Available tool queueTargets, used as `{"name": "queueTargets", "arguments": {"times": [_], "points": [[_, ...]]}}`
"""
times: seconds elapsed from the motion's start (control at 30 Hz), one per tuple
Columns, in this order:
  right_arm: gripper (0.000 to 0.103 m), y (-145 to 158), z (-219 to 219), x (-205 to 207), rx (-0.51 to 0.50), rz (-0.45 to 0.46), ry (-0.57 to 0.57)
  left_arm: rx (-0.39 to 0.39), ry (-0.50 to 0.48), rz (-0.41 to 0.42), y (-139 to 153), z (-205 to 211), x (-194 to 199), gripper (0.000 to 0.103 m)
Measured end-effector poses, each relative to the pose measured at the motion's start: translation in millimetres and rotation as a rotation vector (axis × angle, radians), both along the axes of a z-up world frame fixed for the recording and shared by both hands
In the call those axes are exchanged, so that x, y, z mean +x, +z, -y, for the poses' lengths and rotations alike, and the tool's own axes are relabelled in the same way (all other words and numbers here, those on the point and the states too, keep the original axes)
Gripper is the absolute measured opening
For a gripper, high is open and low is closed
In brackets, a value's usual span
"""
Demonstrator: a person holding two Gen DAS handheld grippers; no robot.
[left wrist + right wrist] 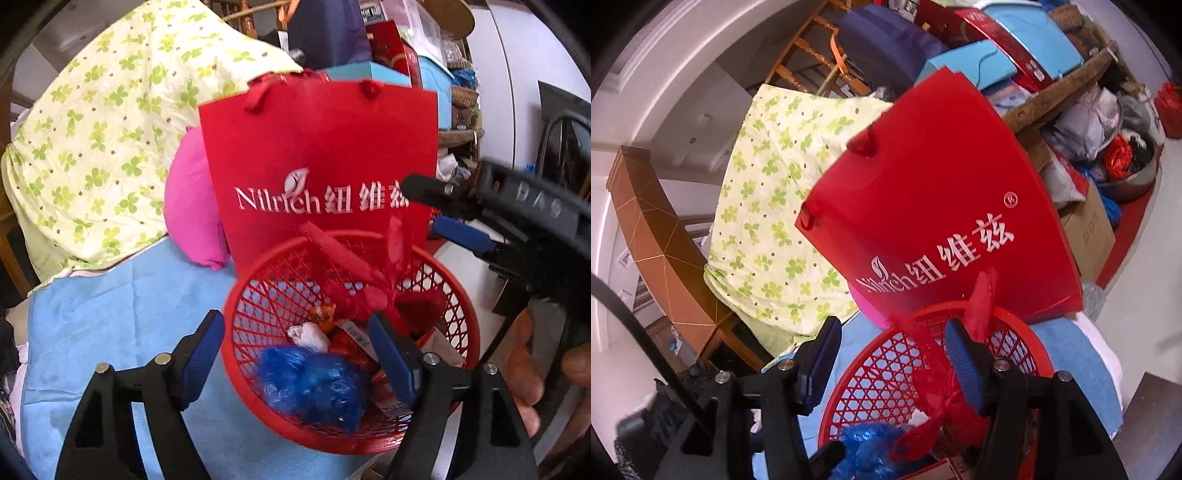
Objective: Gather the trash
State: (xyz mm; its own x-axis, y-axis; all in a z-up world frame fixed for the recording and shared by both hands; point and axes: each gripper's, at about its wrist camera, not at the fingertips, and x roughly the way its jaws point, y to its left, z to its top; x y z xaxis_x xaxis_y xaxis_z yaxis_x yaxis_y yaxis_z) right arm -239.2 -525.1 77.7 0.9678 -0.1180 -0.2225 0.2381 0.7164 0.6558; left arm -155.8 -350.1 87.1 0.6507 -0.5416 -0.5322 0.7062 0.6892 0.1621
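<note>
The left tool (295, 354) stands wide open with nothing pinched: its near-left finger (201, 356) hangs outside the rim of a red mesh basket (258, 302), and its right finger (393, 356) sits inside the basket, above the trash. Just beyond and below the fingers lie a crumpled blue plastic wad (314, 384), a small white scrap (308, 336) and orange-red wrappers (325, 314).

The right tool (890, 362) is partly open and grips nothing. A twisted red plastic bag (979, 295) trails past its right finger (962, 365) down into the basket; whether it touches the pad I cannot tell. Its left finger (820, 358) is outside the basket's rim (871, 350).

The basket rests on a light blue cloth (122, 314). Just behind it, on the far side, a red paper bag (317, 147) with white lettering stands upright. Left of that are a pink cushion (188, 206) and a clover-print quilt (99, 140).
</note>
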Motion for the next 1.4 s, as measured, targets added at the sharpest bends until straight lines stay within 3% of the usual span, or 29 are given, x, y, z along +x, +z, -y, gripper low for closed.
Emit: {"name": "queueTargets", "arguments": {"times": [0.2,0.37,0.5,0.7,0.87,1.07,1.4], "points": [[0.063,14,-31,-10,-0.163,-0.013,-0.049,-0.039,0.069,0.038,26,-40,-7,0.082],[0.063,25,-89,-42,-0.304,-0.022,-0.013,-0.021,0.207,0.082,46,-96,-14,0.082],[0.063,33,-132,-61,-0.379,-0.098,0.031,-0.012,0.317,0.118,61,-138,-23,0.093],[0.066,51,-180,-78,-0.465,-0.214,0.078,-0.025,0.430,0.184,78,-186,-45,0.094],[0.066,65,-200,-92,-0.451,-0.254,0.087,-0.021,0.448,0.183,84,-208,-63,0.094],[0.066,82,-219,-103,-0.512,-0.251,0.045,-0.037,0.456,0.177,90,-229,-82,0.100],[0.066,96,-229,-107,-0.503,-0.227,0.001,-0.041,0.487,0.134,90,-248,-92,0.101]]}}
